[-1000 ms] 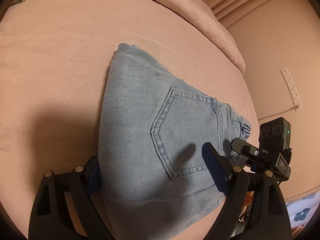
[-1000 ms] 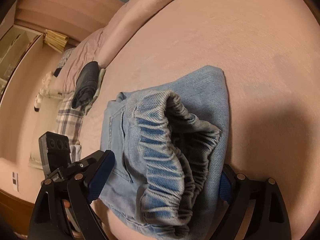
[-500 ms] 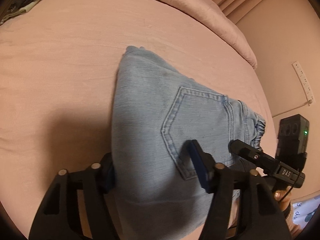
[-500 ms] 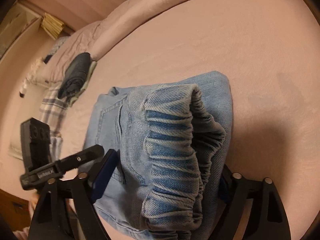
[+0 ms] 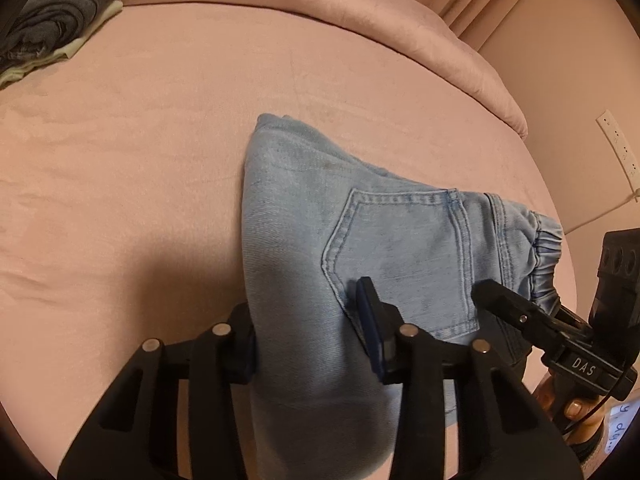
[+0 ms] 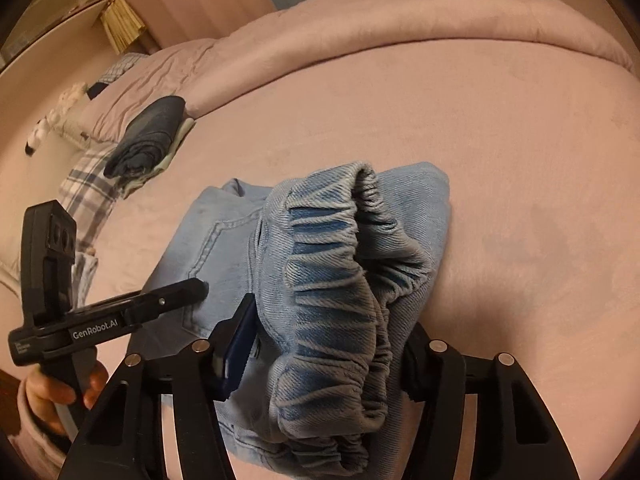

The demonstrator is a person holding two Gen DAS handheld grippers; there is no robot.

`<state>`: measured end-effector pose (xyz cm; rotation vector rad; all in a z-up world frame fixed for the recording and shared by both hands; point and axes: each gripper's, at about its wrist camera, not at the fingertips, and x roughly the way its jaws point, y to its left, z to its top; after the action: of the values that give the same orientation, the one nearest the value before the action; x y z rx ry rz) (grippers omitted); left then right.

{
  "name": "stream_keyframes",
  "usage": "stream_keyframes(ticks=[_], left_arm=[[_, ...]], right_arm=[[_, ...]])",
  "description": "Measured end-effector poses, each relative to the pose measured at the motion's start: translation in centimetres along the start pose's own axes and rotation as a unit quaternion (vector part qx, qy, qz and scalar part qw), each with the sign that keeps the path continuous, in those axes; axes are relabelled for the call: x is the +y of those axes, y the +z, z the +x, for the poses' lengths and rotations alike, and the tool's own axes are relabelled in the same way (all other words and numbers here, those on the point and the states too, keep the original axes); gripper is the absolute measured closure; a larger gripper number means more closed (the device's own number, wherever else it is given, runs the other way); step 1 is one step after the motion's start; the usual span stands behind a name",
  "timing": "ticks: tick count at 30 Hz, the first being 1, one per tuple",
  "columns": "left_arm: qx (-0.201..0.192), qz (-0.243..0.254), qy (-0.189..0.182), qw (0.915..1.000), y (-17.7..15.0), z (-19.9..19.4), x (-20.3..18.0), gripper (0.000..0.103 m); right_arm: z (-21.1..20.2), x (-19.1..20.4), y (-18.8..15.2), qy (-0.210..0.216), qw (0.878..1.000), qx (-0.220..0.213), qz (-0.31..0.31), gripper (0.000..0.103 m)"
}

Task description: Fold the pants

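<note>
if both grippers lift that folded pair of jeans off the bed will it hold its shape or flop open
Probably flops somewhat: the folded jeans are soft denim, already bulging between the closing left gripper and right gripper. The gathered elastic waistband stands loose, so layers may slide apart. The pink bed cover looks plush, so dragging could undo the fold.

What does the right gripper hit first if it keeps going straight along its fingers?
The jeans: their gathered elastic waistband already sits between the closing jaws of the right gripper. Straight on means more folded denim, then probably the pink bed cover, though depth is hard to judge.
</note>
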<state>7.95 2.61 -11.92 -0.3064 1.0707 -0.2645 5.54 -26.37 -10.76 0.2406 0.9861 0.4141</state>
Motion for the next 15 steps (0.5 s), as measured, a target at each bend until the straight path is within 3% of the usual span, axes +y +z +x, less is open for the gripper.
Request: stream_keyframes(ticks=[15], left_arm=[[-0.042, 0.030, 0.016, 0.9985, 0.4, -2.6, -1.1, 0.065]], right_arm=[[-2.4, 3.4, 0.6, -0.005, 0.996, -0.047, -0.069, 0.044]])
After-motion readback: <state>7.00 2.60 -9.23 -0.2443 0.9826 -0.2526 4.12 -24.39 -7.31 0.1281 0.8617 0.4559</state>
